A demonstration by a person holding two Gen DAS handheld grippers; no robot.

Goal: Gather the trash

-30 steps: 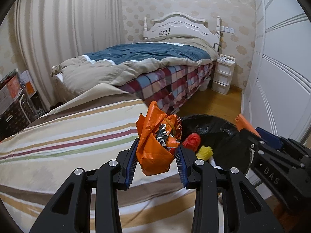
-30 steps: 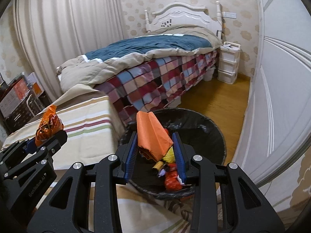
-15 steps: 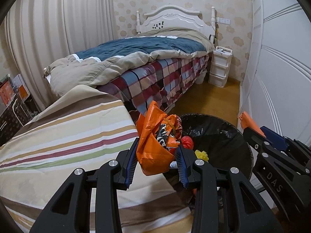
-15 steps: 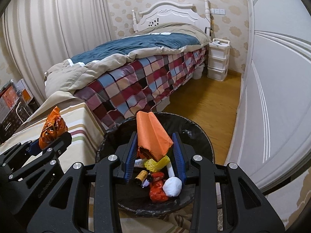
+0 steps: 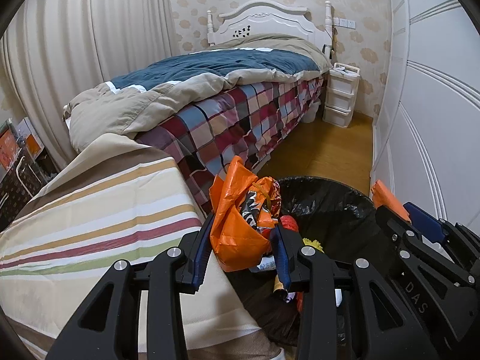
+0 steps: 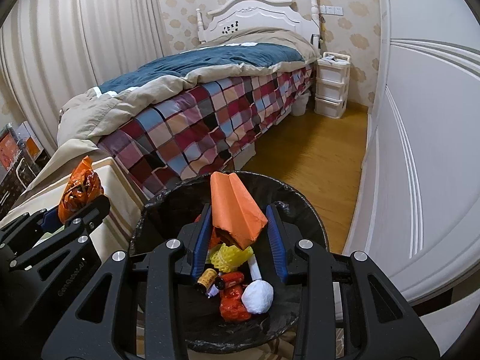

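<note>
Both grippers tilt downward. The left gripper (image 5: 241, 246) pinches a crinkled orange snack bag (image 5: 240, 222) at the bin's edge; the right gripper (image 6: 238, 234) pinches folded orange paper (image 6: 235, 210), seemingly stiff, above the black-lined trash bin (image 6: 303, 207).

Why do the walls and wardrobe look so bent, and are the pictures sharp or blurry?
Left wrist view: the fisheye lens bows the curtain and wardrobe, with dark corners; the orange bag is sharp under soft, even light. Right wrist view: same bowing; the bin and orange paper are crisp, no glare.
</note>
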